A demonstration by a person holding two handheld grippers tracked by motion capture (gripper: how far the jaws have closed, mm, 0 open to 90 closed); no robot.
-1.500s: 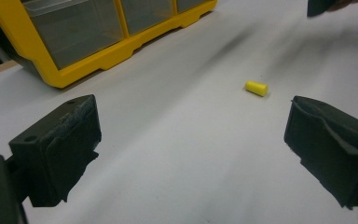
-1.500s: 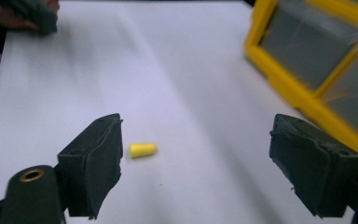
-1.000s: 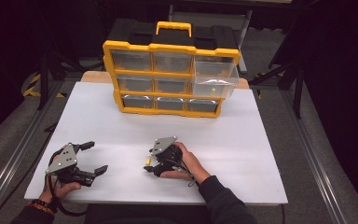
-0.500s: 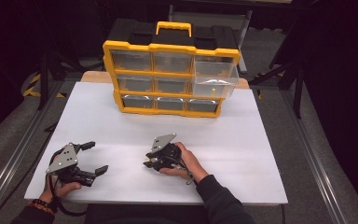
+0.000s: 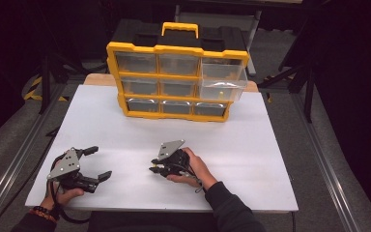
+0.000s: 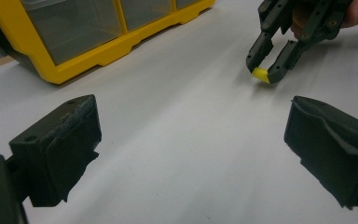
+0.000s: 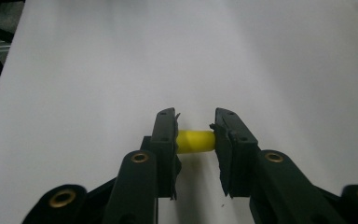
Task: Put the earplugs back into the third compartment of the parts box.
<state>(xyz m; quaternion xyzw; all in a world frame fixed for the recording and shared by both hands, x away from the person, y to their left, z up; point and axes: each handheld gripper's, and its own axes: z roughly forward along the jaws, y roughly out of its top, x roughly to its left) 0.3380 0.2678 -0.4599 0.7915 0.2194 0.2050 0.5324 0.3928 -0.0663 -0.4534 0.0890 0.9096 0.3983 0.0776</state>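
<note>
Right hand-held gripper (image 7: 195,135): jaws just closed, now pinching yellow peg (image 7: 195,141) | left hand-held gripper (image 5: 94,163): spread, unmoved at 8 o'clock on worktop (image 5: 251,145)

The tabletop (image 5: 251,145) looks smooth, matt white; the organiser (image 5: 176,79) glossy yellow plastic with clear drawers; the yellow piece (image 7: 195,141) matt, smooth.

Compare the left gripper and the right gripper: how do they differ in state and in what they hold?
The left gripper has its jaws spread wide with nothing between them, while the right gripper has just been closing and is now shut on a small yellow piece. The left gripper is near the left edge of the white table; the right gripper is near the middle. Both are black, hand-held and low over the table.
</note>
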